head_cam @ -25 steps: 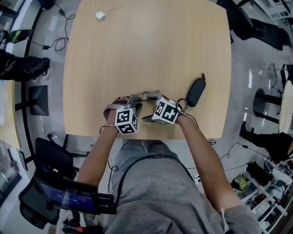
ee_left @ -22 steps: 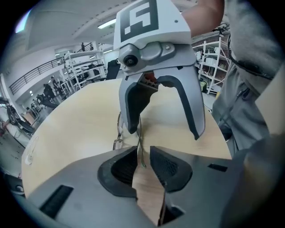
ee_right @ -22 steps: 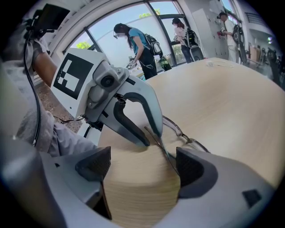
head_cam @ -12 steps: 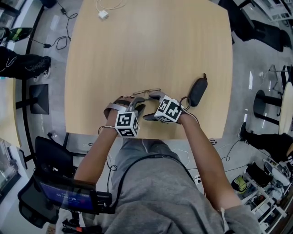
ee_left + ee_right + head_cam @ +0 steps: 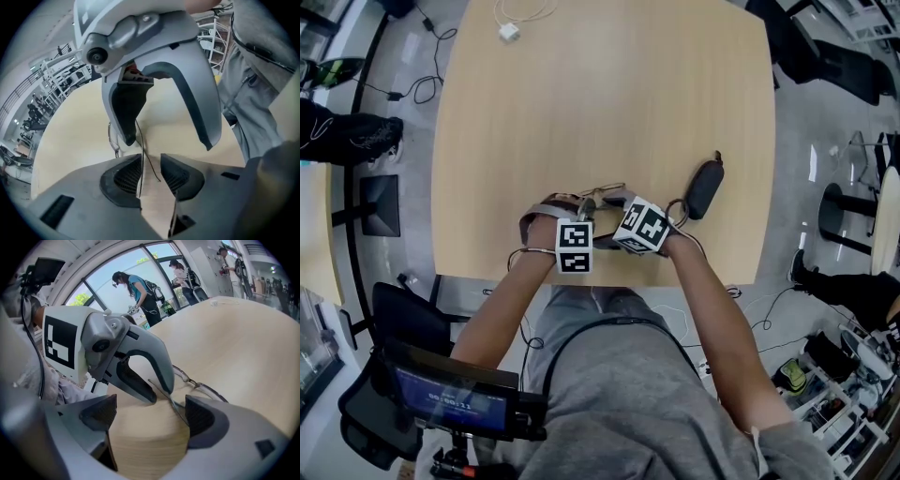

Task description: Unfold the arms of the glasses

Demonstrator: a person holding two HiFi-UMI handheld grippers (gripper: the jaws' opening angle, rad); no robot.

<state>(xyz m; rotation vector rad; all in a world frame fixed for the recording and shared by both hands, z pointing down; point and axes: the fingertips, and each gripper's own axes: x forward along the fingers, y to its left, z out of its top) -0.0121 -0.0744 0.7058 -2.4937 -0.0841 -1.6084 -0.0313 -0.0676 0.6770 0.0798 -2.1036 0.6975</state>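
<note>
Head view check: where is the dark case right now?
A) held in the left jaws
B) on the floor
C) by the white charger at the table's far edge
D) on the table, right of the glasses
D: the dark case lies flat on the table, to the right of the glasses and near the table's right edge.

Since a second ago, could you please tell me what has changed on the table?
The left hand-held gripper has rolled, so its marker cube faces up squarely, and edged toward the right hand-held gripper. Its jaws have just been opening; the thin glasses arm sits unclamped between them. The right hand-held gripper and the glasses case stayed put.
</note>
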